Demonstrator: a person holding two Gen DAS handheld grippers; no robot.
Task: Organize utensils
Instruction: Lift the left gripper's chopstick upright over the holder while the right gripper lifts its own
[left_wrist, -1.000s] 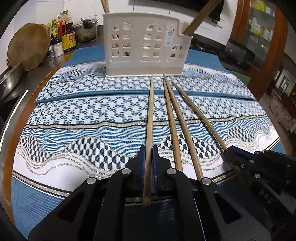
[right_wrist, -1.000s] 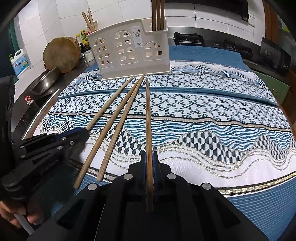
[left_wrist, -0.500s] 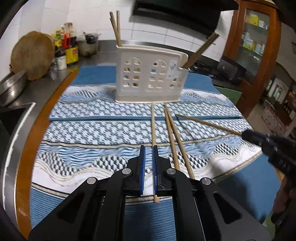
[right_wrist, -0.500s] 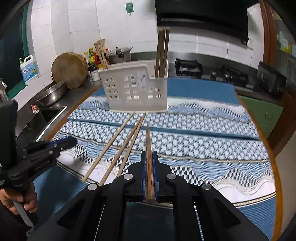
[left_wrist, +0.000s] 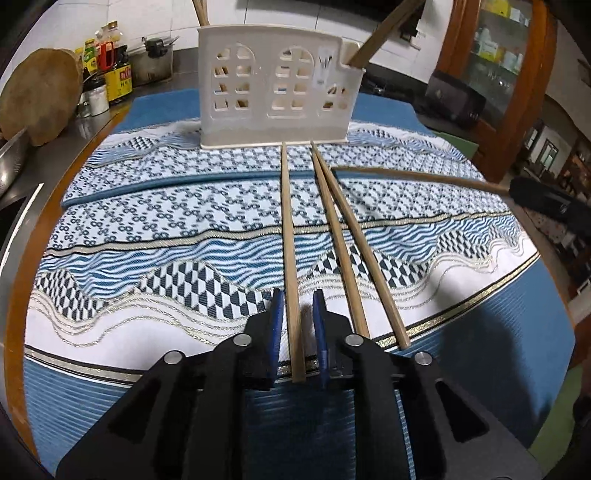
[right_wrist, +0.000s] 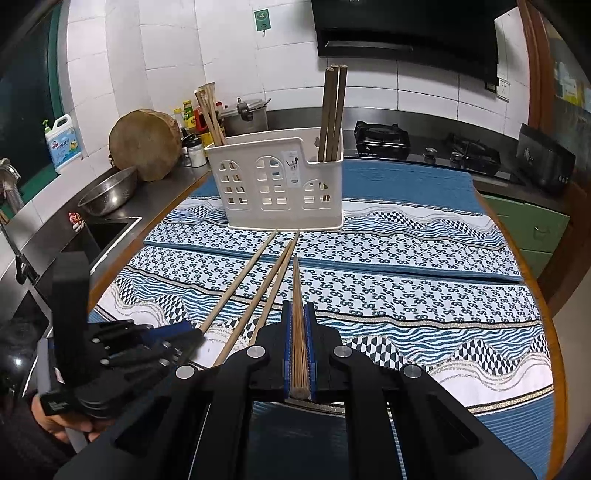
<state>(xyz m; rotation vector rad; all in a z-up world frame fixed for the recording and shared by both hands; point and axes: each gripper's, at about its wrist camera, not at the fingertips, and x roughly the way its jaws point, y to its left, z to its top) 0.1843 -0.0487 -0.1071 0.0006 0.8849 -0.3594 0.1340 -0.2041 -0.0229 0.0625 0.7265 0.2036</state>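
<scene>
A white slotted utensil holder (right_wrist: 280, 184) stands at the far side of the patterned blue cloth (right_wrist: 406, 258), with chopsticks upright in its right end (right_wrist: 332, 110) and left end (right_wrist: 210, 114). My right gripper (right_wrist: 297, 306) is shut on one wooden chopstick (right_wrist: 296, 280), held above the cloth and pointing at the holder. My left gripper (left_wrist: 298, 299) has its jaws opening around another chopstick (left_wrist: 288, 221) that lies on the cloth; the pads do not touch it. Two more chopsticks (left_wrist: 351, 236) lie just to its right. The left wrist view also shows the right gripper (left_wrist: 517, 192) with its chopstick.
A round wooden board (right_wrist: 147, 147), a steel bowl (right_wrist: 107, 192) and a sink (right_wrist: 107, 232) lie to the left on the counter. Bottles and a pot (right_wrist: 247, 118) stand behind the holder, a gas stove (right_wrist: 384, 136) at the back right. The table's wooden rim (right_wrist: 554, 350) curves along the right.
My left gripper's jaws, earlier shut on its chopstick, have parted and the chopstick rests on the cloth. My right gripper has lifted its chopstick up off the cloth.
</scene>
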